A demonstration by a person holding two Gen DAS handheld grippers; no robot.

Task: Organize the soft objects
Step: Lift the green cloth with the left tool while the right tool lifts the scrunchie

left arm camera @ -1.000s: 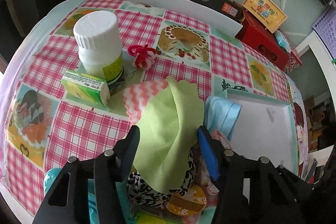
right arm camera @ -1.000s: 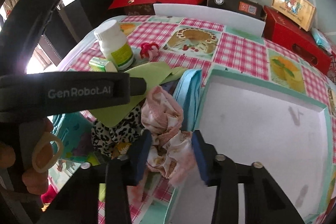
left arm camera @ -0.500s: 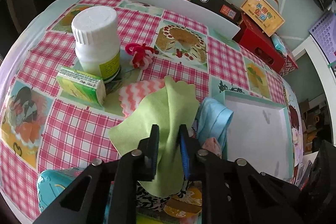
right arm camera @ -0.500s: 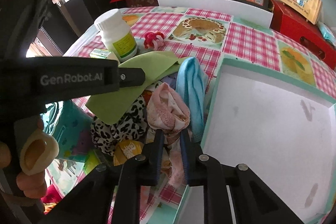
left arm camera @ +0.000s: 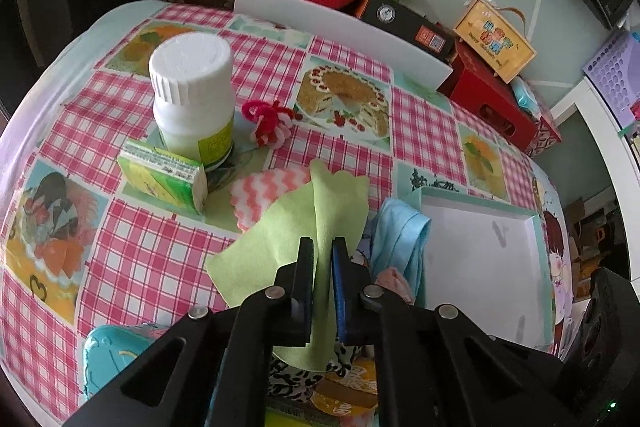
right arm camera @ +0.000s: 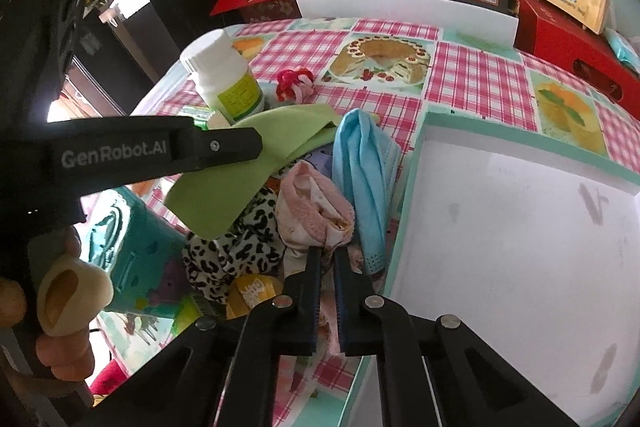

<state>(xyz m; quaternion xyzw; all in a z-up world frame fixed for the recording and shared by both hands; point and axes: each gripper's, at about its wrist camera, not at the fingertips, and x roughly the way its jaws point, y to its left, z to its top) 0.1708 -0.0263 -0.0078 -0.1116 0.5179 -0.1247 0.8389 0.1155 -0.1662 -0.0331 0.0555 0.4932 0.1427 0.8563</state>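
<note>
My left gripper (left arm camera: 323,247) is shut on a light green cloth (left arm camera: 296,227), lifted off the pile; the cloth also shows in the right wrist view (right arm camera: 240,163). My right gripper (right arm camera: 327,257) is shut on a pink floral cloth (right arm camera: 312,211). A light blue cloth (right arm camera: 364,171) lies beside it against the tray edge, and shows in the left wrist view (left arm camera: 400,235). A leopard-print cloth (right arm camera: 236,239) lies under the pile. A pink and white zigzag cloth (left arm camera: 264,195) lies on the tablecloth. The white tray with teal rim (right arm camera: 500,143) is at the right.
A white bottle (left arm camera: 192,99), a green box (left arm camera: 164,175) and a red and white pipe-cleaner toy (left arm camera: 268,121) stand at the left. A teal tin (right arm camera: 132,259) is at the near left. A white board (left arm camera: 340,31) and red boxes (left arm camera: 496,107) line the far edge.
Both grippers closed from open: the left on the green cloth, the right on the pink floral cloth. Both cloths are now pulled up from the pile.
</note>
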